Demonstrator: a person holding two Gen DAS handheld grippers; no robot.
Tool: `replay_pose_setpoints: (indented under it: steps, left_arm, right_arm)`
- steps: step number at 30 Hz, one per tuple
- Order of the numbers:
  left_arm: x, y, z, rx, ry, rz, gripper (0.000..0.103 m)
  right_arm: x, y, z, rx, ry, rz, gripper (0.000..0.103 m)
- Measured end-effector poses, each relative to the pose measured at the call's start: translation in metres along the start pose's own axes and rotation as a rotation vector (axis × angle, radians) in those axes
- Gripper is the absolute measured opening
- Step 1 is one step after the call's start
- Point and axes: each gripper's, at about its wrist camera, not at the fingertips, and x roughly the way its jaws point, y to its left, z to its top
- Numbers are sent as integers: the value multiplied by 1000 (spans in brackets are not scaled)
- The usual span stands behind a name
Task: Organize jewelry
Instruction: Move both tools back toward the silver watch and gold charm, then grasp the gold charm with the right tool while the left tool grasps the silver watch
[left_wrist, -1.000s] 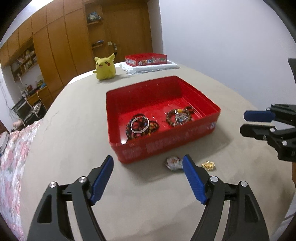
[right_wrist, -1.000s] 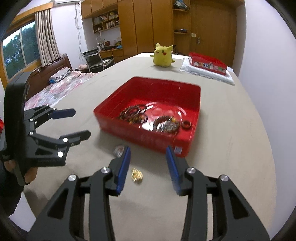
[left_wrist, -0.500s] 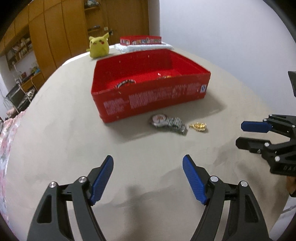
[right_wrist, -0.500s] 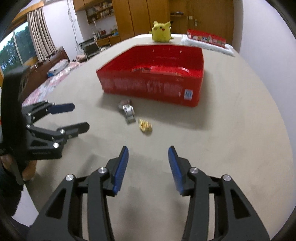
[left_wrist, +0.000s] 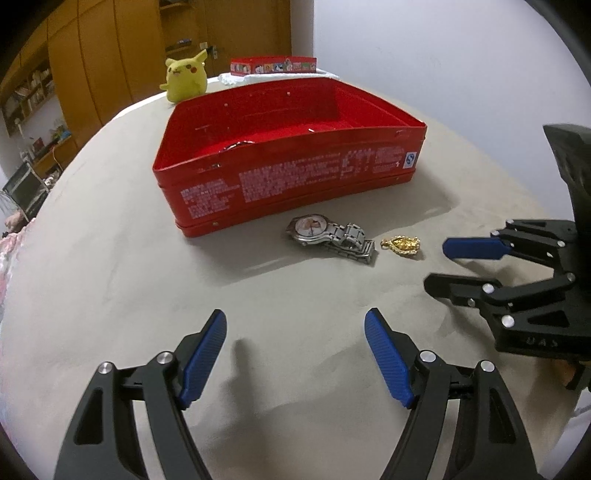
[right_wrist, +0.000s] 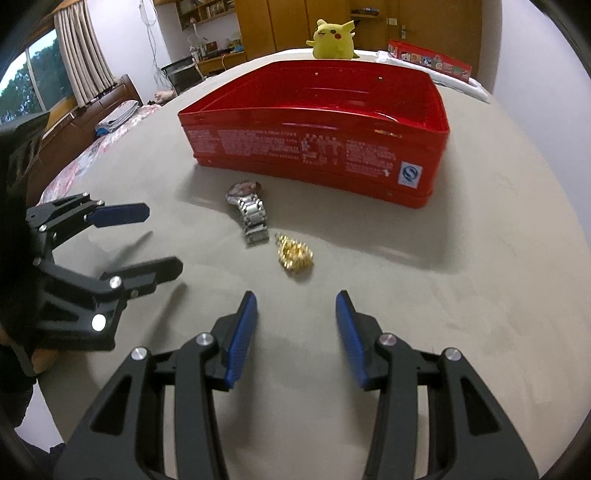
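Note:
A silver wristwatch (left_wrist: 328, 234) and a small gold pendant (left_wrist: 402, 244) lie on the beige table just in front of a red tin box (left_wrist: 288, 177). The watch (right_wrist: 249, 210), the pendant (right_wrist: 294, 254) and the box (right_wrist: 321, 151) also show in the right wrist view. My left gripper (left_wrist: 295, 354) is open and empty, low over the table, short of the watch. My right gripper (right_wrist: 295, 332) is open and empty, just short of the pendant. Most of the jewelry inside the box is hidden by its near wall.
A yellow Pikachu plush (left_wrist: 184, 79) sits behind the box. A second red box (left_wrist: 273, 66) rests on white cloth at the far edge. The table (left_wrist: 110, 295) ends close behind both grippers. Wooden cabinets and a bed lie beyond.
Both grippers have dropped lower and moved toward the watch and pendant. The box contents have sunk out of sight behind its wall. Both stay open.

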Motion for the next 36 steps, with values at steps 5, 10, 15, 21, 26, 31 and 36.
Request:
replay_pose_setpoints:
  steps: [5,10,15,21,26,31,36]
  left_arm:
    - [5,1,2,-5,8,-1,77]
    - [9,-1,7,-4,14,-3,77]
    - [14,-8,13,6,20,-7,77]
    - [23,-22,23,13,31,-14,77]
    - [37,-30,36,-6,53,5,83]
    - [47,-32,44,-53,65,40,91]
    - [50,-23,47,-122,58,74,83]
  right_arm:
    - [10,1,11,-22,-2,-1,44]
    - [15,1,15,-51,-11,-11,26]
    - [13,-6,15,-54,-16,-8,19]
    - [6,-17,10,-26,-25,-10,19]
    - [3,-31,7,7,-28,0,19]
    - [3,-35,7,12,-31,14,19]
    - [4,-39,7,17,-33,33,19]
